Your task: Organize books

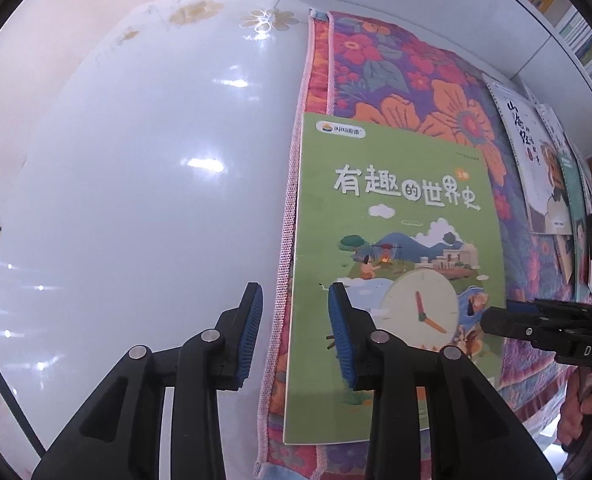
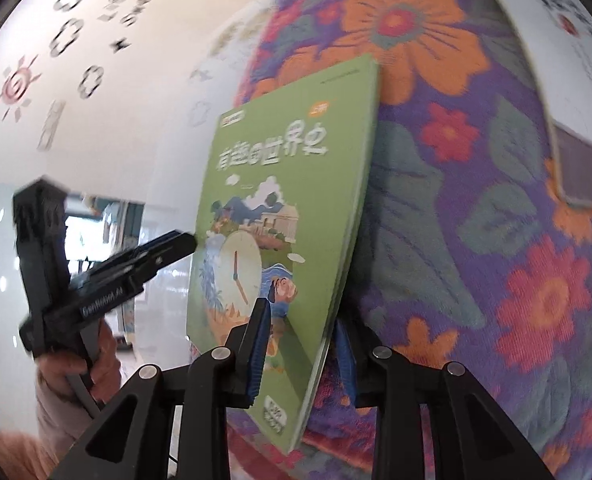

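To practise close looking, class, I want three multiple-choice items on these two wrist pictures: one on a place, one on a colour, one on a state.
1. Where does the green book lie?
A. On the bare white table
B. On the floral cloth
C. On the bookshelf

2. What colour are the pads on the gripper fingers?
A. Red
B. Yellow
C. Blue

3. In what state is the left gripper?
A. Jaws apart, holding nothing
B. Clamped on the green book
C. Clamped on the floral cloth

Answers:
1. B: the cloth's flowers show around the book on three sides.
2. C: both ribbed pads are blue against the black fingers.
3. A: there is a clear gap between the pads, and nothing is gripped in it.
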